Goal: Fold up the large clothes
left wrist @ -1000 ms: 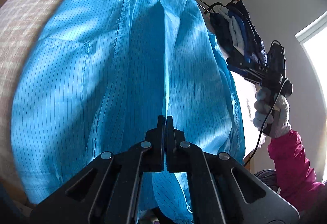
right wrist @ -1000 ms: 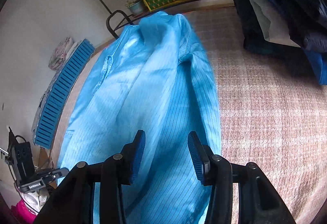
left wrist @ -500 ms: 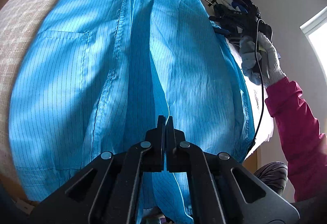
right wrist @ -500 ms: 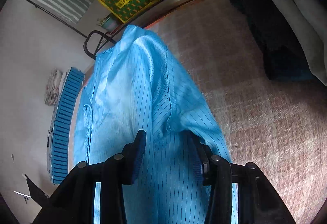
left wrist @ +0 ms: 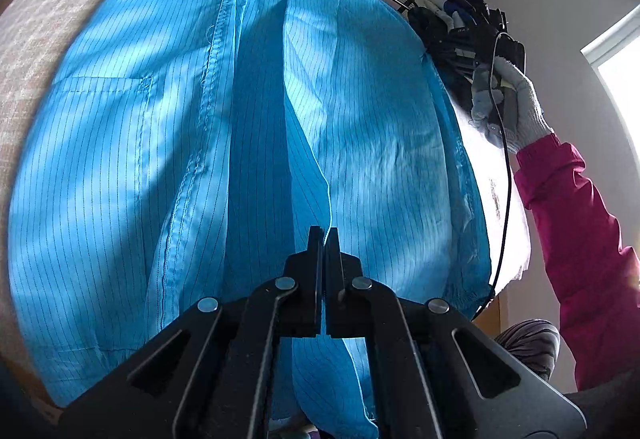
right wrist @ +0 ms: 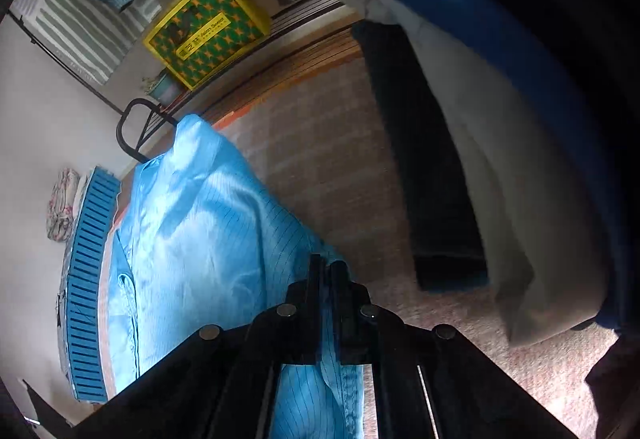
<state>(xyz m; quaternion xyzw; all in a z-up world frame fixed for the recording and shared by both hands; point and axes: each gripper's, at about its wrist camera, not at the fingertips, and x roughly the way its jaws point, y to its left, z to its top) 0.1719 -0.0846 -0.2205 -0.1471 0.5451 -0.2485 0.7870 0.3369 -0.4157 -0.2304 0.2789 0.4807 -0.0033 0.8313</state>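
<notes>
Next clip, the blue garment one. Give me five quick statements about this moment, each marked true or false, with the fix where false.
1. The blue striped garment lies spread on a checked cloth surface. True.
2. The left gripper stands wide open above the fabric. False: its jaws are shut, with a fold of the garment at their tips.
3. The right gripper is shut at the garment's edge. True; its jaws have just been closing, with blue fabric between them.
4. The person's hand is bare. False: it wears a light knit glove, above a magenta sleeve.
5. The yellow and green box sits on the garment. False: it stands beyond the surface, by the wall.
</notes>
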